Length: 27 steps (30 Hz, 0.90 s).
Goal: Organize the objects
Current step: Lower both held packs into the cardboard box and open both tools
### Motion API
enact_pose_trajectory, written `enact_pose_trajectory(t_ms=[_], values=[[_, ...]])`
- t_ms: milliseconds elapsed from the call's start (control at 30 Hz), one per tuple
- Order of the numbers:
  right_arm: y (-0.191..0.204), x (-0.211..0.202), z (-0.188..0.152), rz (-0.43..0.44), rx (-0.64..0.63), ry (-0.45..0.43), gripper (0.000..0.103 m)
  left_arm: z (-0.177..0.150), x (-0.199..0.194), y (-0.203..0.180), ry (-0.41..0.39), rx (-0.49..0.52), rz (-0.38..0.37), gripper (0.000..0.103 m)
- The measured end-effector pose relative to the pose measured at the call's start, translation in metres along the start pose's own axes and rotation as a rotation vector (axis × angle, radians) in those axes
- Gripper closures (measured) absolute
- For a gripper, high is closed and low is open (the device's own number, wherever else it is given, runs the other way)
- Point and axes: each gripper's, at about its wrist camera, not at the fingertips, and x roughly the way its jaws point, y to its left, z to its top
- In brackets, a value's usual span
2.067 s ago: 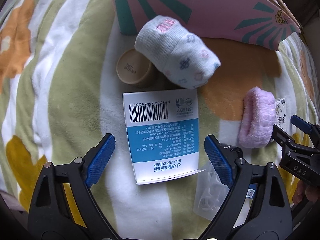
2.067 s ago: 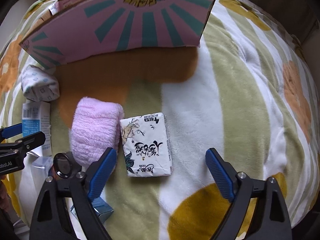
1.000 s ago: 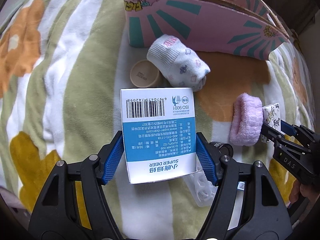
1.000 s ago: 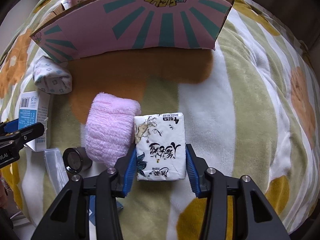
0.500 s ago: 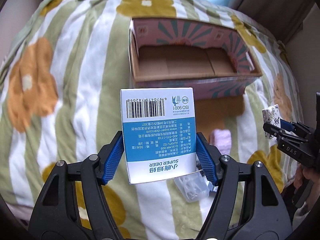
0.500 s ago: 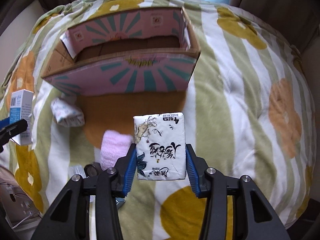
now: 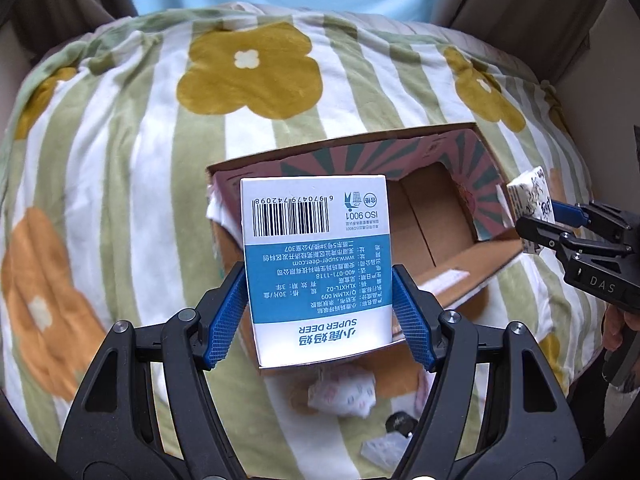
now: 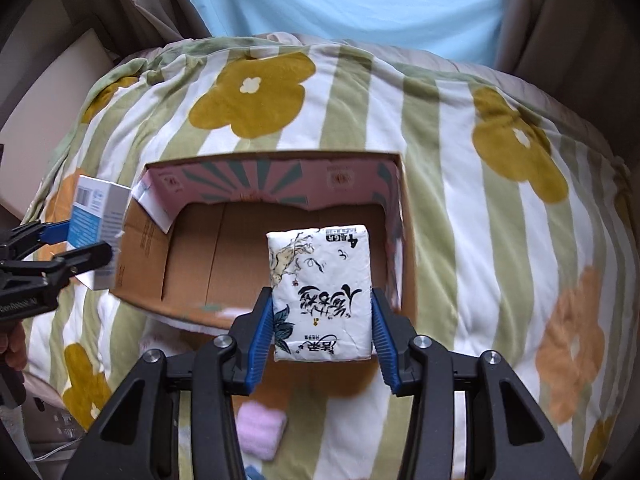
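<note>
The step in hand is judged to be the carrying of two items to the cardboard box [image 8: 140, 248], which lies open on the striped flower blanket [image 8: 460, 200] and serves here as the landmark. The left gripper [image 7: 320, 312] is closed on the blue-and-white carton [image 7: 316, 264], its blue pads pressed against the carton's two sides; the carton is held upright in the air over the left end of the box, as is shown from the side in the right wrist view. The right gripper [image 8: 322, 336] is clamped on the tissue pack [image 8: 320, 296], which is held above the right half of the box, just inside its right wall. The brown floor of the box is seen bare wherever it is in view. On the blanket on the near side of the box, several things are left to be gathered: a patterned sock [image 7: 344, 394], a pink fluffy roll [image 8: 260, 428], a small dark round object [image 7: 398, 424] and a clear plastic piece [image 7: 380, 448]. The next move is judged to call for each held item to be lowered past the rim and down to the box floor, kept apart from the other, before the jaws are let open; a release from this height could let the carton tip against the box wall.
</note>
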Motion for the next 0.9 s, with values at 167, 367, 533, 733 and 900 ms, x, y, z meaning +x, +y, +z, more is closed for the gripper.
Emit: enact_pose_trajectory(t_ms=[167,367,533,733,900], values=[[-0.002,0.043,0.024,0.062,0.036,0.044,0.061,0.018,0.055,0.005,0.075,-0.004,-0.018,0.036],[-0.001,0.082,0.032,0.087,0.055,0.094,0.061,0.026,0.104,0.010,0.140,0.008,-0.022,0.036],[0.001,0.096,0.035,0.105,0.074,0.116,0.061,0.028,0.116,0.006,0.149,0.029,-0.009,0.036],[-0.003,0.102,0.038,0.133,0.132,0.148,0.057,0.031,0.108,-0.002,0.135,0.047,0.016,0.000],[-0.013,0.088,0.035,0.159,0.190,0.148,0.003,0.029,0.081,-0.014,0.068,0.113,0.046,0.000]])
